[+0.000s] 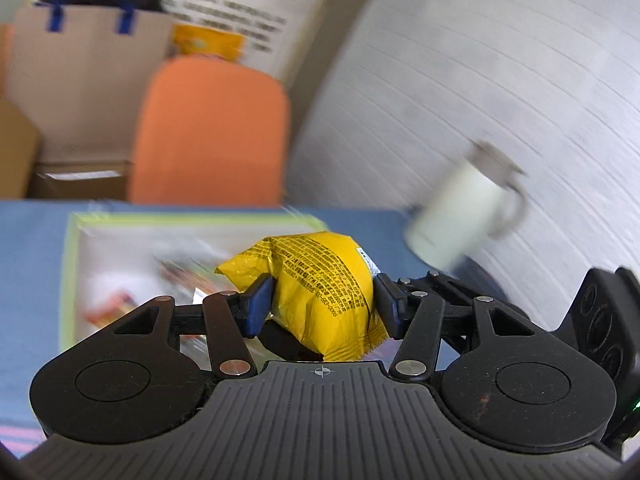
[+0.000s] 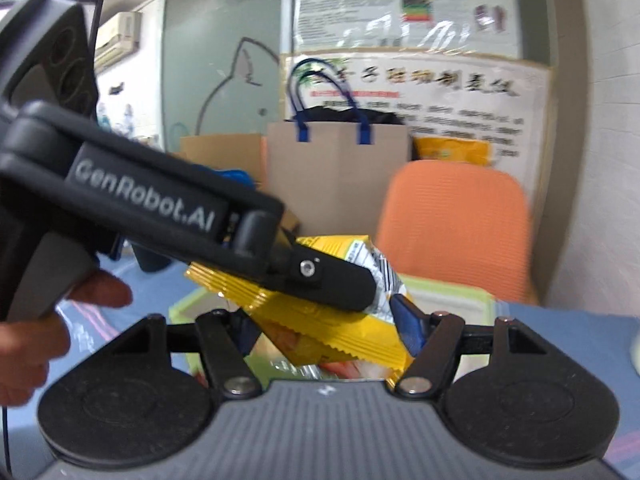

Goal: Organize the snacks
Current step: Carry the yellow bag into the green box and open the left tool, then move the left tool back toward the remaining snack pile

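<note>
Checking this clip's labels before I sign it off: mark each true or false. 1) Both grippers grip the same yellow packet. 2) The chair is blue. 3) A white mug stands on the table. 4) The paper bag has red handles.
1) True: the left gripper and the right gripper both clamp the yellow packet.
2) False: the chair is orange.
3) True: the mug stands near the wall, though blurred.
4) False: the paper bag has blue handles.

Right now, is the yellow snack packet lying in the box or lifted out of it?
Lifted out. The yellow snack packet hangs between the pads of the left hand-held gripper, above the green-rimmed box; the right hand-held gripper also clamps it.
</note>
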Available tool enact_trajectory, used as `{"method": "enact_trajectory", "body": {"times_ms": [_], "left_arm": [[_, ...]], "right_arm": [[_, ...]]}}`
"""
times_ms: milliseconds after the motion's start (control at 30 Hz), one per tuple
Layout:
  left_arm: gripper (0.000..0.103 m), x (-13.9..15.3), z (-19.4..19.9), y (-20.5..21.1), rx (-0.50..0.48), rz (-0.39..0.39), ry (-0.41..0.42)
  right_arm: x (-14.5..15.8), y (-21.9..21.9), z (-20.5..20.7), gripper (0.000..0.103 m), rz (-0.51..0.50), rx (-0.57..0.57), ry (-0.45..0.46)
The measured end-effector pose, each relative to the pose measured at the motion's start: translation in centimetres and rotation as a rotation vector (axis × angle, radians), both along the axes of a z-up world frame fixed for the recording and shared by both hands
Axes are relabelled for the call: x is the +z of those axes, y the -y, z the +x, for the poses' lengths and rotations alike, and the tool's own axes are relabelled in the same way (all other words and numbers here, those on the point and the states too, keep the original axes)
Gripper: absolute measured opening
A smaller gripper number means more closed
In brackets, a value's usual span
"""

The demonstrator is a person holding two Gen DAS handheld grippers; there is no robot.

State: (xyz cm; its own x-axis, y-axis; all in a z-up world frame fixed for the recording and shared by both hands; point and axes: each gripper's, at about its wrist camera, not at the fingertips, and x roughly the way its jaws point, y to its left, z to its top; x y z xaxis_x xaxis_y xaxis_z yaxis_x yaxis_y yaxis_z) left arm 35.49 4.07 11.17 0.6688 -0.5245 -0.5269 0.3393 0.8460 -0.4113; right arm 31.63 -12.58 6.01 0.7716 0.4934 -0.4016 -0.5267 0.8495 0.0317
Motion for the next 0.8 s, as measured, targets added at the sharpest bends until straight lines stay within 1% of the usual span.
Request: {"method": "enact_trajectory", "body": {"times_ms": [100,167,200,233,267,300,333,367,400,467,533,600,700,800], "left_arm": [[0.037,-1.1,2.7,-2.4,0.072,0.003,-0.021],[0.037,-2.4,4.4,-3.8,0.114,-0.006,-0.054],[0.038,-3.0,5.1,-4.3,0.129,-0.002,-0.062],[0.040,-3.7,5.9,-4.5,0.146,0.013,-0.064],[0.046,-4.3,6.4,-4.8,0.164,0.030,-0.063],[0.051,-4.6,6.7,-5.1,0.181,0.047,-0.061],[0.055,-4.8,6.8,-5.4,0.206,0.065,-0.062],[0.057,-4.8,6.5,-5.7,0.226,0.078,-0.054],[0.058,-4.6,5.7,-6.3,0.227,0.072,-0.032],[0.065,-4.2,4.2,-7.0,0.222,0.041,0.001],[0.067,-3.7,2.7,-7.3,0.219,0.028,0.021],[0.070,-3.3,1.2,-7.5,0.213,0.013,0.037],[0.071,-2.6,-1.6,-8.0,0.213,-0.014,0.062],[0.075,-2.1,-4.7,-8.4,0.203,-0.042,0.073]], "right_arm": [[-0.4,-3.4,3.7,0.071,-0.026,0.048,-0.028],[-1.4,-5.1,5.6,0.071,-0.037,0.076,-0.048],[-1.9,-5.8,6.7,0.073,-0.044,0.083,-0.053],[-2.3,-6.4,7.5,0.080,-0.060,0.082,-0.057],[-2.6,-6.8,8.2,0.083,-0.081,0.075,-0.057],[-2.7,-6.7,8.6,0.087,-0.088,0.068,-0.057],[-2.5,-6.2,8.6,0.089,-0.074,0.063,-0.056],[-2.1,-5.4,8.4,0.090,-0.048,0.057,-0.051],[-1.6,-4.4,7.8,0.093,-0.019,0.048,-0.040],[-0.7,-2.2,6.1,0.093,0.023,0.026,-0.012],[-0.2,-0.3,4.3,0.093,0.047,0.000,0.000],[-0.2,1.2,2.4,0.093,0.075,-0.014,-0.009],[-0.8,2.6,-0.6,0.093,0.115,-0.022,-0.047],[-1.9,3.6,-4.8,0.093,0.123,-0.036,-0.059]]}}
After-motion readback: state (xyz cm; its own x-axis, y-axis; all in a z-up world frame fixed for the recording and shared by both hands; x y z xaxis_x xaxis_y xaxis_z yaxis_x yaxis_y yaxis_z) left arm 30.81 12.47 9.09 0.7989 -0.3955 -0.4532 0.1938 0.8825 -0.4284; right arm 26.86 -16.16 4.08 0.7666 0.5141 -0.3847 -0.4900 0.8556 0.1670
